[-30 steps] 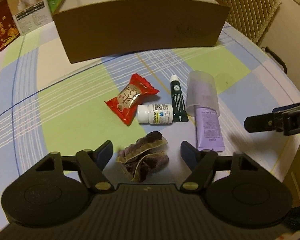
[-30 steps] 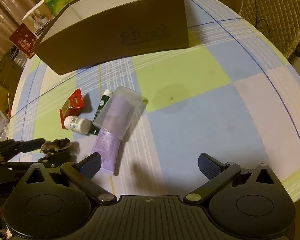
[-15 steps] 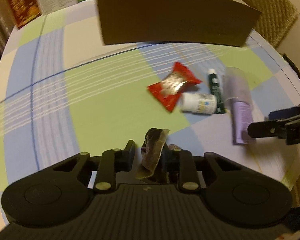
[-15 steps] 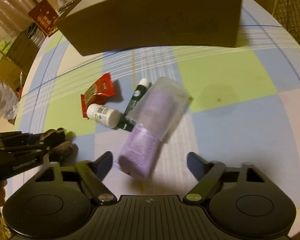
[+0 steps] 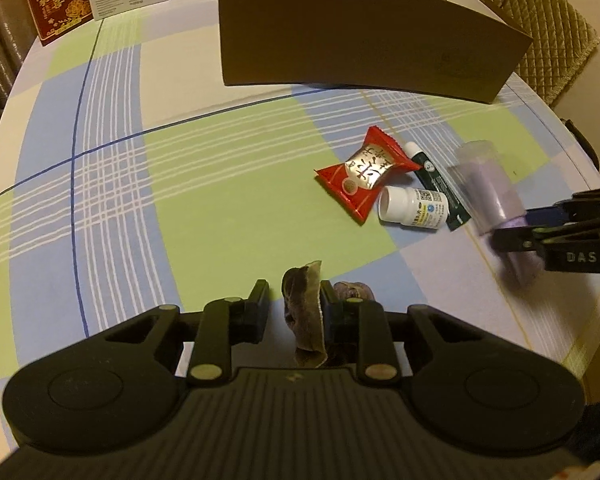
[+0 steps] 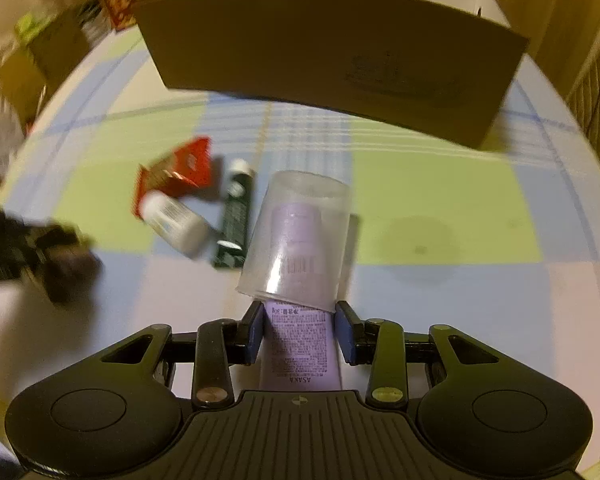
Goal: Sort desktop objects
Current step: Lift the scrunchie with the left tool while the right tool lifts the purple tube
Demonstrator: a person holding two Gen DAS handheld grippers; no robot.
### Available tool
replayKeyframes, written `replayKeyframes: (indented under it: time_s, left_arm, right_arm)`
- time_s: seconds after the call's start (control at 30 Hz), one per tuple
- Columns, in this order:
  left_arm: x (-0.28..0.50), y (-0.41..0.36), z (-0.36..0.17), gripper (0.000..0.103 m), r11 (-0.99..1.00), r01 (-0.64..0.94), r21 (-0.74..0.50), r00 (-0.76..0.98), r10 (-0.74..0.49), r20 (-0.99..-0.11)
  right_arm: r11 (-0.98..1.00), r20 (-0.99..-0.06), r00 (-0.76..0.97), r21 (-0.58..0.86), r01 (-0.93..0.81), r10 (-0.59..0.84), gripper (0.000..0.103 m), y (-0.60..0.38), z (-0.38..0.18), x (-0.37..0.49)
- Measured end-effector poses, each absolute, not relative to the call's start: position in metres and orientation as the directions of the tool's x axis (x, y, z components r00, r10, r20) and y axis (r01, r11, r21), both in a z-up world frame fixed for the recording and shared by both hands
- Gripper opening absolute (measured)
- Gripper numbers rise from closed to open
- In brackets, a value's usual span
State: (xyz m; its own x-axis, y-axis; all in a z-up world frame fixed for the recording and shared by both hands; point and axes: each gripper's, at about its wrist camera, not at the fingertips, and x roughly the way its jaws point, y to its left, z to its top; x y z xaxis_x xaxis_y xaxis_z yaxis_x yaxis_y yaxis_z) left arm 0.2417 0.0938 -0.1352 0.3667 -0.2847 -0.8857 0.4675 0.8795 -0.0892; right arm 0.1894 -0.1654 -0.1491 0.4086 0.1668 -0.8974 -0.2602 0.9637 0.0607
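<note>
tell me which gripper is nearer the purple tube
Right. The right gripper has the purple tube between its closing jaws; the left gripper is off to the side, shut on a brown scrap.

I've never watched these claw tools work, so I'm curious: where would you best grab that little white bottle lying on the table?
Take the white bottle across its round body, coming down from above. It lies on its side, so the curved middle gives both fingers a flat, even bite. The red packet touches its cap end and the green tube lies along its far side, so one finger would probably have to wedge in there.
</note>
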Motion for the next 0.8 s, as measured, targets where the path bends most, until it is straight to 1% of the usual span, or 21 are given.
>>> replayKeyframes:
  time_s: [0.1,0.13,0.17,0.2,0.23,0.27,0.3,0.37,0.5,0.73,0.77,0.8]
  left_arm:
    - [0.240,0.093,-0.135,0.022,0.886,0.455,-0.092,0.367,-0.281,-0.887]
    - [0.239,0.092,-0.135,0.023,0.886,0.454,-0.094,0.367,-0.282,-0.887]
    - [0.238,0.090,-0.135,0.026,0.887,0.452,-0.096,0.367,-0.283,-0.886]
    - [0.237,0.089,-0.135,0.028,0.888,0.450,-0.097,0.369,-0.284,-0.885]
    - [0.236,0.087,-0.135,0.028,0.889,0.448,-0.096,0.371,-0.282,-0.885]
    - [0.235,0.085,-0.136,0.028,0.897,0.432,-0.092,0.376,-0.271,-0.886]
    - [0.234,0.082,-0.136,0.028,0.904,0.419,-0.086,0.381,-0.261,-0.887]
    - [0.231,0.078,-0.135,0.028,0.912,0.404,-0.078,0.389,-0.247,-0.888]
    - [0.219,0.069,-0.133,0.028,0.924,0.378,-0.058,0.402,-0.220,-0.889]
    - [0.198,0.059,-0.128,0.028,0.955,0.297,-0.025,0.431,-0.157,-0.888]
    - [0.195,0.058,-0.127,0.029,0.958,0.288,-0.019,0.434,-0.148,-0.888]
    - [0.192,0.057,-0.127,0.030,0.961,0.276,-0.015,0.438,-0.139,-0.888]
  right_arm:
    - [0.958,-0.904,0.394,0.051,-0.283,0.165,0.037,-0.190,-0.148,0.183]
    - [0.958,-0.905,0.390,0.058,-0.280,0.169,0.040,-0.197,-0.147,0.181]
    - [0.962,-0.907,0.390,0.052,-0.267,0.157,0.048,-0.203,-0.147,0.179]
    - [0.963,-0.906,0.397,0.039,-0.265,0.146,0.048,-0.207,-0.148,0.175]
    - [0.959,-0.902,0.405,0.032,-0.281,0.149,0.048,-0.208,-0.148,0.172]
    - [0.953,-0.899,0.412,0.018,-0.302,0.147,0.040,-0.208,-0.148,0.169]
    - [0.943,-0.898,0.414,0.006,-0.332,0.152,0.037,-0.208,-0.148,0.166]
    - [0.921,-0.902,0.396,0.009,-0.388,0.175,0.035,-0.206,-0.148,0.161]
    - [0.880,-0.913,0.352,0.016,-0.474,0.206,0.035,-0.229,-0.146,0.141]
    - [0.895,-0.923,0.341,0.011,-0.446,0.181,0.035,-0.276,-0.143,0.124]
    - [0.895,-0.920,0.345,0.013,-0.447,0.185,0.038,-0.278,-0.143,0.124]
    - [0.894,-0.917,0.351,0.012,-0.448,0.188,0.047,-0.279,-0.144,0.125]
